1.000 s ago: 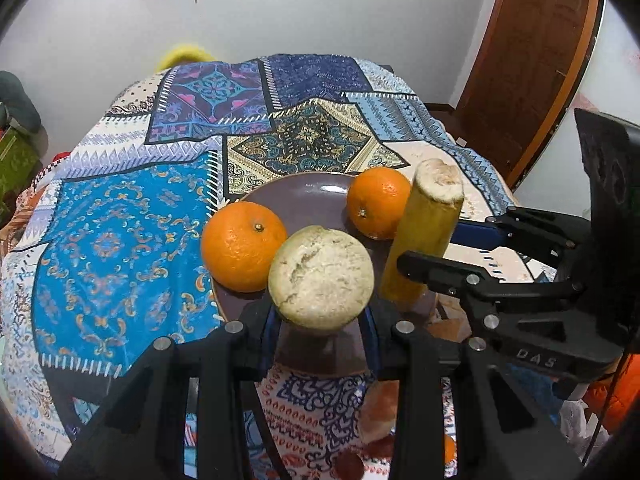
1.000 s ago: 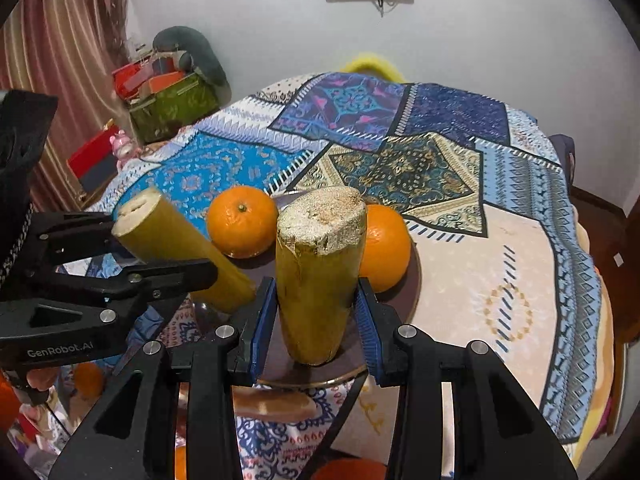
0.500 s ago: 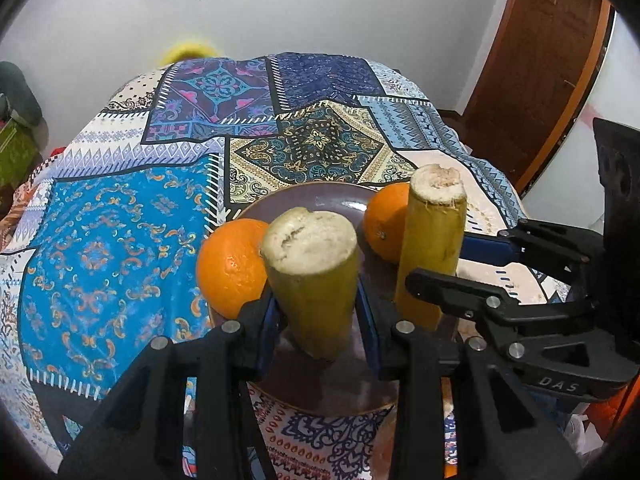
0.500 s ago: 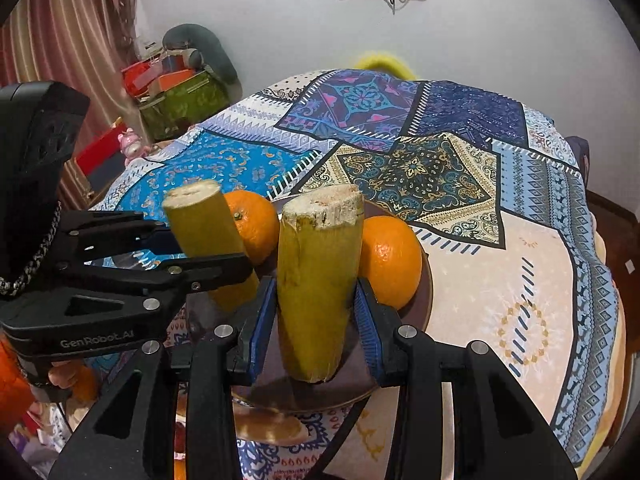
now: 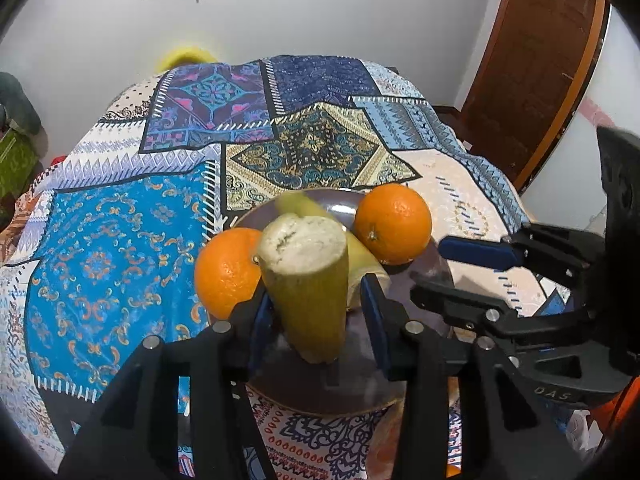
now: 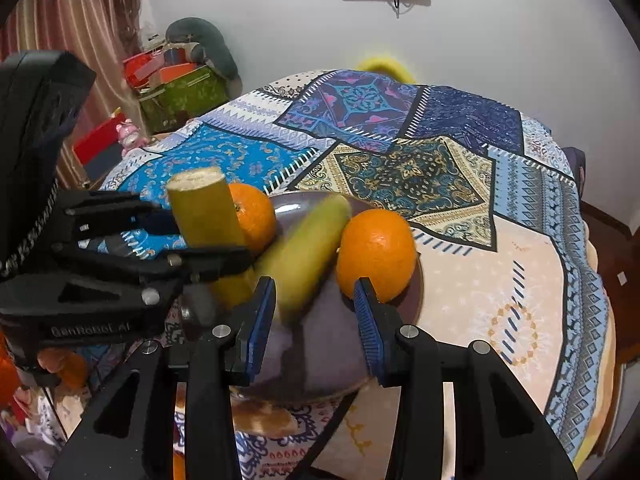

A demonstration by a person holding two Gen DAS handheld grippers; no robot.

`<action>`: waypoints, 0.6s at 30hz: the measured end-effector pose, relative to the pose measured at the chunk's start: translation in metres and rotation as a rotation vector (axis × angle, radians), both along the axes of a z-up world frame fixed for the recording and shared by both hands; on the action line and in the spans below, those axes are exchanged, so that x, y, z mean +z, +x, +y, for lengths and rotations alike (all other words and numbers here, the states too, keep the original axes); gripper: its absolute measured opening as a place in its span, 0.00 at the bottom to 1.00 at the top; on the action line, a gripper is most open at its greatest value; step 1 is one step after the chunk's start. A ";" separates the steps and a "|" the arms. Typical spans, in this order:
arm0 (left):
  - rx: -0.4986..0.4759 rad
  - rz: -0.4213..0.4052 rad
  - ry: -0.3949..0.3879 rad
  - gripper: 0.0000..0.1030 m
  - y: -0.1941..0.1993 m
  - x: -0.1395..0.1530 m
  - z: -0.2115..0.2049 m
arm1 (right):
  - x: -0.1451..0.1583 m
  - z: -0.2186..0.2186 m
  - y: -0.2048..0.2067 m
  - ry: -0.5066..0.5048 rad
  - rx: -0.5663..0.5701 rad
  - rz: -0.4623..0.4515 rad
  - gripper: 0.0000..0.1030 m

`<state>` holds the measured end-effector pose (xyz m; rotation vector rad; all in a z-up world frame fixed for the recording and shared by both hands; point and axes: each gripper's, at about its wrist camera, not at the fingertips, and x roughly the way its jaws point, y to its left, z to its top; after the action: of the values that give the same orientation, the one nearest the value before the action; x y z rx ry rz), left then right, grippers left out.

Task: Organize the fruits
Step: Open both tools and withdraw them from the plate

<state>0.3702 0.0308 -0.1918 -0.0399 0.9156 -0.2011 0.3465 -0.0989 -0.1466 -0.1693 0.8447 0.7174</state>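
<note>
Worktop (image 5: 120, 240), draped in a patchwork cloth, extending ahead of both tongs. Brown plate (image 5: 360, 376) lying on the cloth directly below and ahead of both pairs of tongs.

Left tongs (image 5: 316, 300): released. The jaws have just been opening, and a gap shows between the right-hand pad and the upright banana piece (image 5: 308, 280), which stands between the pads with its lower end on the plate and its cut face upward.

Right tongs (image 6: 314, 300): released, the pads well apart with nothing pressed between them. The tilted banana piece (image 6: 304, 248), blurred, leans on the plate just ahead of the gap, nearer the left-hand pad, its upper end pointing away from the tongs.

First orange (image 5: 394, 224) on the plate, just ahead of the right-hand pad of the right tongs and beside the tilted banana piece. Second orange (image 5: 226, 268) at the plate's left edge, just ahead and to the left of the left tongs, touching or nearly touching the upright banana piece.
</note>
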 end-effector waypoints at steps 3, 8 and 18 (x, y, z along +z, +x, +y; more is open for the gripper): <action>0.012 0.002 -0.006 0.46 0.002 0.003 0.001 | 0.000 -0.008 0.000 0.004 -0.019 0.011 0.40; 0.011 -0.002 0.010 0.49 0.003 0.008 -0.005 | 0.004 -0.023 -0.004 0.017 -0.052 0.010 0.45; 0.017 -0.031 0.035 0.49 0.010 0.025 -0.016 | 0.010 -0.052 -0.012 0.050 -0.106 0.009 0.45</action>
<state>0.3798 0.0148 -0.1670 -0.0120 0.8872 -0.1691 0.3348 -0.1505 -0.1362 -0.0765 0.8378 0.6399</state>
